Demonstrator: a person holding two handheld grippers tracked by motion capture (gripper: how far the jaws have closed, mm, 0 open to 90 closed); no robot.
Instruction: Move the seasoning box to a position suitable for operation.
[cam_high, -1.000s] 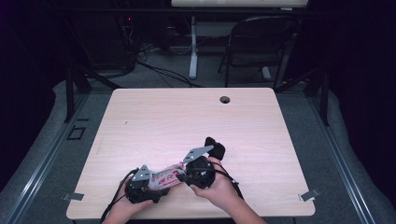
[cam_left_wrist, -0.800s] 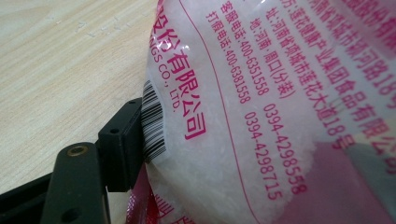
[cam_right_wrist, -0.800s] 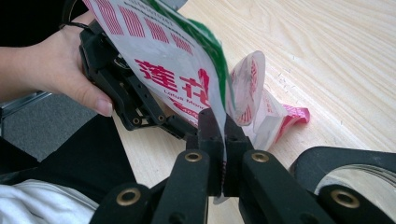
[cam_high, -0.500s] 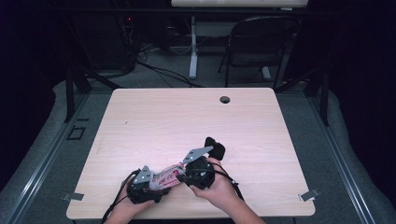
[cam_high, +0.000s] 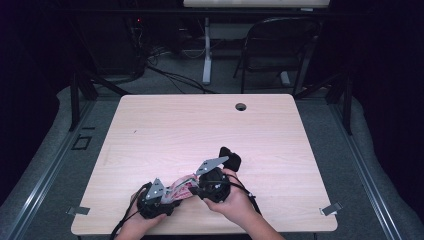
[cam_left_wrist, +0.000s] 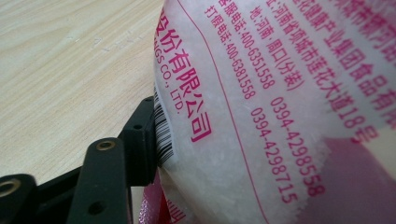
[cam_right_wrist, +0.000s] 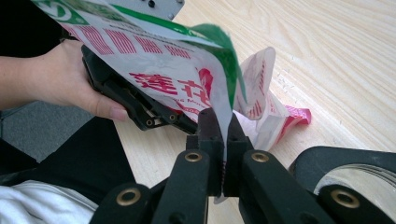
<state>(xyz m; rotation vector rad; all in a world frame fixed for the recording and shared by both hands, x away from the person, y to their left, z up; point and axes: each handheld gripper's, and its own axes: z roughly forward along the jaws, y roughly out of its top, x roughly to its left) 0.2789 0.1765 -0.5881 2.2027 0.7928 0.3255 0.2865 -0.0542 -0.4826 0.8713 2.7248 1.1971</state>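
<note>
A: Start nearest the person. Where is the bag (cam_high: 181, 186)?

B: At the near edge of the table (cam_high: 150, 125), stretched between the two grippers, lifted a little off the wood. The right gripper (cam_right_wrist: 223, 135) is clamped on a thin edge of the film; in the right gripper view both jaws pinch it flat. The left gripper (cam_high: 152, 197) has the bag's bulk between its jaws, which have just been closing. In the left gripper view one jaw lies against the barcode corner, the other is hidden behind the bag, so I can't tell whether it grips yet.

A: So what makes this step go well?

B: I'd say keep the right hand still as the anchor, and let the left close fully on film before any pull. Then draw the two apart evenly, so the film doesn't slip or tear crookedly.

A: Anything farther out?

B: A black pouch (cam_high: 229, 157) just beyond the right gripper, then a cable hole (cam_high: 241, 106) near the far edge.
</note>
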